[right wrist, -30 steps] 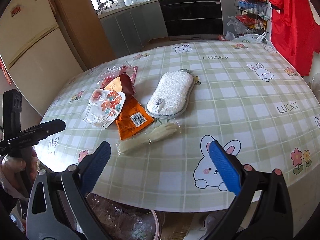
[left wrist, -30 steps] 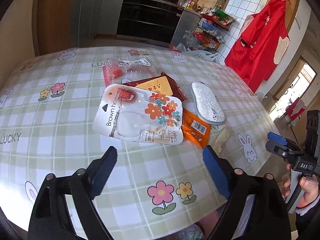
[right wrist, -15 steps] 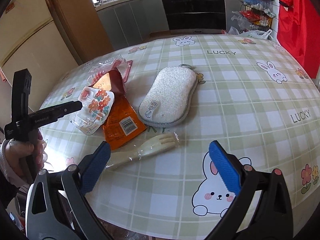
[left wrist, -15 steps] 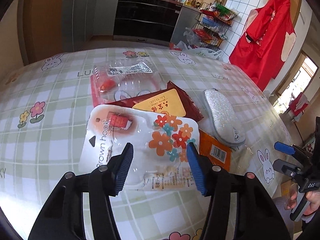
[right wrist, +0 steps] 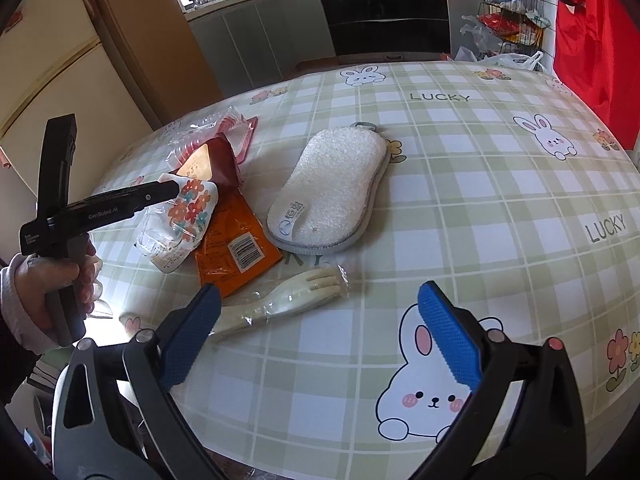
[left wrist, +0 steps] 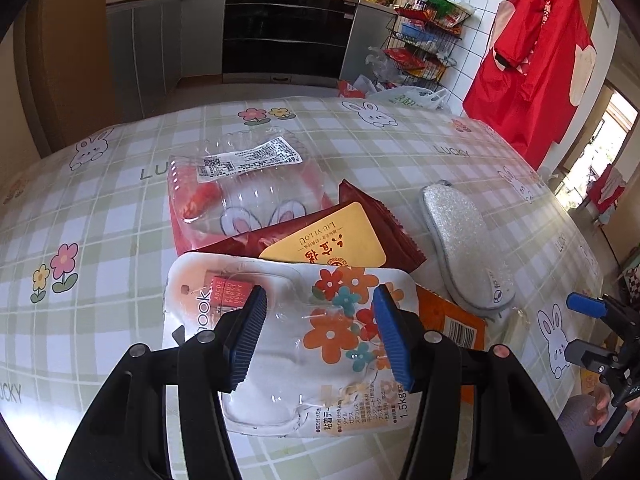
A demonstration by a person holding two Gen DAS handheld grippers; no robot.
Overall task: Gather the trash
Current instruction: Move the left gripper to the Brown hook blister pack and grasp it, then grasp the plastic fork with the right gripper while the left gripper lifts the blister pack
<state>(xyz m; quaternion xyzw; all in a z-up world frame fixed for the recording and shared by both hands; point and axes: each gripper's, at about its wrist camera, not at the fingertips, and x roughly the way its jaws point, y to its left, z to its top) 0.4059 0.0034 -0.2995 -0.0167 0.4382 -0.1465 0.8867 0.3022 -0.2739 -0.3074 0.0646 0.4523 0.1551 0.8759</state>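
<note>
A floral blister pack (left wrist: 344,304) lies on the checked tablecloth (left wrist: 100,240), on top of a dark red snack wrapper (left wrist: 340,236) and an orange wrapper (left wrist: 452,324). Behind them sits a clear plastic clamshell (left wrist: 244,184). My left gripper (left wrist: 319,336) hangs low over the pack, half-open, its blue pads on either side of the clear bubble; I see no pinch. From the right wrist view its fingers (right wrist: 160,192) lie across the pack (right wrist: 192,208). My right gripper (right wrist: 319,288) stands open near the table's front edge, just before a wrapped plastic fork (right wrist: 288,304).
A white scrubbing sponge (right wrist: 332,192) lies right of the wrappers. Kitchen cabinets (left wrist: 160,40), a wire rack (left wrist: 420,40) and a hanging red apron (left wrist: 532,60) stand beyond the table. A cream fridge (right wrist: 52,80) is at the left. A hand (right wrist: 48,280) holds the left gripper.
My left gripper narrowed its jaws and moved forward and down until its pads straddle the floral pack. The right gripper crept toward the fork, then held still.
</note>
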